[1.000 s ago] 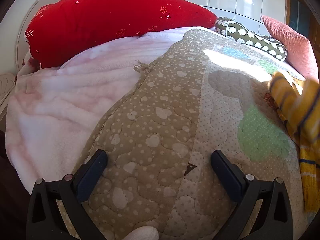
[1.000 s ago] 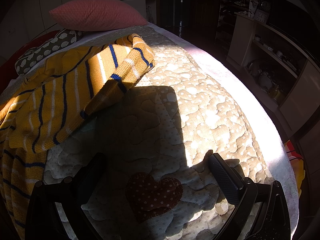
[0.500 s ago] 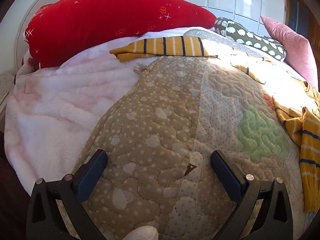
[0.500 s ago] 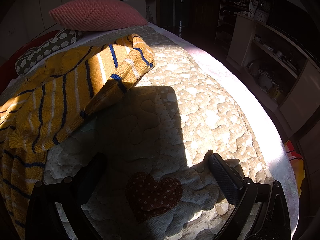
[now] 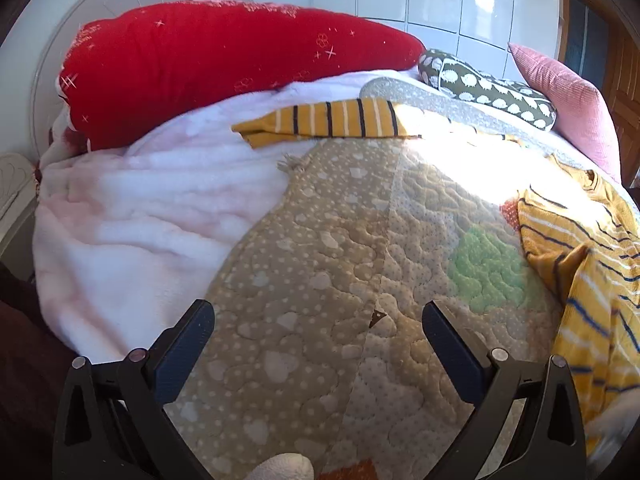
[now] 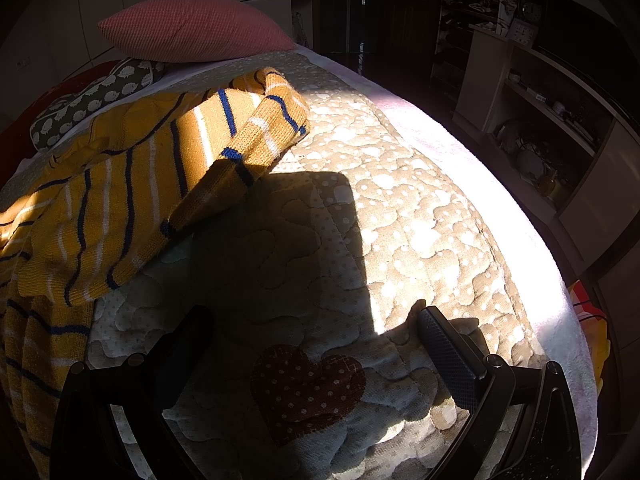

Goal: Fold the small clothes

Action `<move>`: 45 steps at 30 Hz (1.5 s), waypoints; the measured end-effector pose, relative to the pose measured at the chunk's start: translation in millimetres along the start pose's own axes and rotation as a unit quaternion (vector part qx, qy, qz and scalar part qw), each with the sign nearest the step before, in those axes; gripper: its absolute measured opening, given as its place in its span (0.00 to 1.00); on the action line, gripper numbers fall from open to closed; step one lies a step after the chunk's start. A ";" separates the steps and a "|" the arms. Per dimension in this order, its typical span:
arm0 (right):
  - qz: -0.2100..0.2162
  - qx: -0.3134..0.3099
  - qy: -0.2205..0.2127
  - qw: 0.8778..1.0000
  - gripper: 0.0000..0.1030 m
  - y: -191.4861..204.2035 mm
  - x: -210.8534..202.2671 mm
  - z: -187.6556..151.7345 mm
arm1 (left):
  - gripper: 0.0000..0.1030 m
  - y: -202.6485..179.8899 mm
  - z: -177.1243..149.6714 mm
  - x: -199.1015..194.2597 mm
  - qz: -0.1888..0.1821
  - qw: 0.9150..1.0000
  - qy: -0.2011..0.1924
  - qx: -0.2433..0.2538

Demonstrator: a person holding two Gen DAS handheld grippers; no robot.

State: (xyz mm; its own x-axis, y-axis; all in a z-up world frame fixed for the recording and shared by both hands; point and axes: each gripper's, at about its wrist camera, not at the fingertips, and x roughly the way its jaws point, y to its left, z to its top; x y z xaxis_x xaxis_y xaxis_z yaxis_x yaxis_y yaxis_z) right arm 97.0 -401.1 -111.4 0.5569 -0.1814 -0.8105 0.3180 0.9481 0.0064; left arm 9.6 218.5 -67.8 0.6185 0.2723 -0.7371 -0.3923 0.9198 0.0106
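A small yellow knit sweater with dark blue and white stripes lies spread on the quilted bedspread. In the left wrist view its body point(image 5: 588, 248) lies at the right and one sleeve point(image 5: 332, 122) stretches far back toward the red pillow. In the right wrist view the sweater point(image 6: 120, 200) fills the left side with the other sleeve point(image 6: 256, 136) bent over. My left gripper point(image 5: 318, 328) is open and empty above the quilt point(image 5: 304, 264). My right gripper point(image 6: 312, 332) is open and empty over a heart patch point(image 6: 306, 390), to the right of the sweater.
A long red pillow point(image 5: 224, 64), a grey patterned cushion point(image 5: 488, 86) and a pink cushion point(image 5: 568, 104) line the head of the bed. A white fleece blanket point(image 5: 144, 216) covers the left side. Shelves point(image 6: 552, 112) stand beyond the bed's right edge.
The sweater was dropped onto the bed over the last second: its sleeve landed far back and its body settled at the right. Both grippers have stayed still and open.
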 end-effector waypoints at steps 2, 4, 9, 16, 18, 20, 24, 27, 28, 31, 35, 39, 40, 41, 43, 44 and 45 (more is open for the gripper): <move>0.000 0.000 0.000 1.000 1.00 0.1 0.0 0.0 | 1.00 4.1 5.2 -19.1 -0.009 1.000 -0.013 -0.014; 0.000 0.000 0.000 1.000 1.00 0.1 0.0 0.0 | 1.00 6.6 11.7 -33.9 -0.024 0.999 -0.014 -0.025; 0.000 0.000 0.000 1.000 1.00 0.1 -0.2 -0.2 | 1.00 0.0 14.5 -62.0 -0.037 0.999 -0.013 0.002; 0.000 0.000 0.000 1.000 1.00 0.1 -0.3 -0.2 | 1.00 -42.5 0.5 -67.2 -0.085 0.996 0.020 0.024; 0.000 0.000 0.000 1.000 1.00 0.1 -0.3 -0.2 | 1.00 -64.1 -4.1 -69.4 -0.094 0.994 0.032 0.039; 0.000 0.000 0.000 1.000 1.00 0.0 -0.3 0.0 | 1.00 -81.6 -7.8 -79.9 -0.112 0.992 0.033 0.053; 0.000 0.000 0.000 1.000 1.00 0.0 -0.4 0.0 | 1.00 -112.6 -18.9 -99.7 -0.114 0.988 0.012 0.104; 0.000 0.000 0.000 1.000 1.00 0.0 -0.4 0.0 | 1.00 -136.8 -26.6 -100.0 -0.118 0.984 0.012 0.131; 0.000 0.000 0.000 1.000 1.00 0.0 -0.4 0.0 | 1.00 -144.6 -28.6 -96.9 -0.123 0.983 0.021 0.133; 0.000 0.000 0.000 1.000 1.00 0.0 -0.4 0.0 | 1.00 -170.1 -35.9 -87.8 -0.144 0.979 0.043 0.139; -0.002 -0.001 -0.002 1.000 1.00 1.1 -0.4 0.5 | 1.00 -203.5 -49.2 -68.2 -0.123 0.973 0.059 0.187; 0.032 0.004 0.017 0.999 1.00 -6.3 0.3 5.2 | 1.00 -215.5 -57.8 -44.9 -0.127 0.967 0.095 0.200; 0.051 0.007 0.017 0.999 1.00 -9.9 -2.9 4.6 | 1.00 -216.8 -59.3 -39.5 -0.127 0.966 0.104 0.197; 0.080 0.021 0.011 0.996 1.00 -15.6 -7.7 1.8 | 1.00 -216.5 -61.3 -34.9 -0.131 0.966 0.116 0.193; 0.152 0.054 -0.012 0.987 1.00 -27.9 -19.0 -8.6 | 1.00 -214.0 -65.6 -29.0 -0.136 0.965 0.130 0.185; 0.182 0.078 -0.018 0.980 1.00 -36.5 -21.6 -13.0 | 1.00 -213.5 -67.9 -28.6 -0.135 0.965 0.128 0.185; 0.205 0.105 -0.020 0.973 1.00 -44.7 -22.7 -17.2 | 1.00 -213.3 -69.5 -29.5 -0.134 0.965 0.124 0.187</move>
State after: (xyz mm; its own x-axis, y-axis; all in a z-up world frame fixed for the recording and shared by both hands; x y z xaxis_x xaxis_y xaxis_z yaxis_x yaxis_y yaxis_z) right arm 57.0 -434.9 -103.4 0.6982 0.1864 -0.6912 0.2107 0.8692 0.4473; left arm 27.7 -5.3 -95.3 0.4631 -0.0240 -0.8860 0.0608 0.9981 0.0047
